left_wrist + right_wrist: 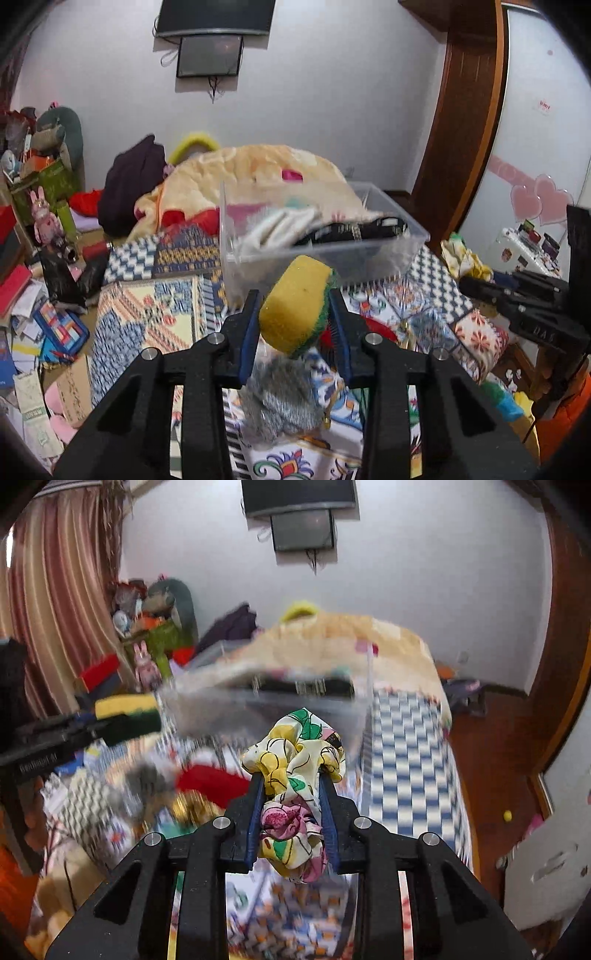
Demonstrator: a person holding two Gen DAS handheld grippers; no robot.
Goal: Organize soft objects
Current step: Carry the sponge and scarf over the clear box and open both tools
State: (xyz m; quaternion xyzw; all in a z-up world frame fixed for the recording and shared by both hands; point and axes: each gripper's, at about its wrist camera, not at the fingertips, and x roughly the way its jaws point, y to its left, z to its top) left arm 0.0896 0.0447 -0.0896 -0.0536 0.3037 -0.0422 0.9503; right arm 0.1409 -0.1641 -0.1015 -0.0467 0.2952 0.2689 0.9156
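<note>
My left gripper is shut on a yellow sponge with a green scrub side, held above the bed just in front of a clear plastic bin. The bin holds a white cloth and a black item. My right gripper is shut on a floral yellow, green and pink scrunchie, also near the bin, which looks blurred. The left gripper with the sponge shows at the left of the right wrist view. A grey knitted item lies below the left gripper.
A patterned bedspread covers the bed, with a peach blanket heaped behind the bin. A red item lies on the bed. Clutter of books and toys fills the left side. A wooden door frame stands at right.
</note>
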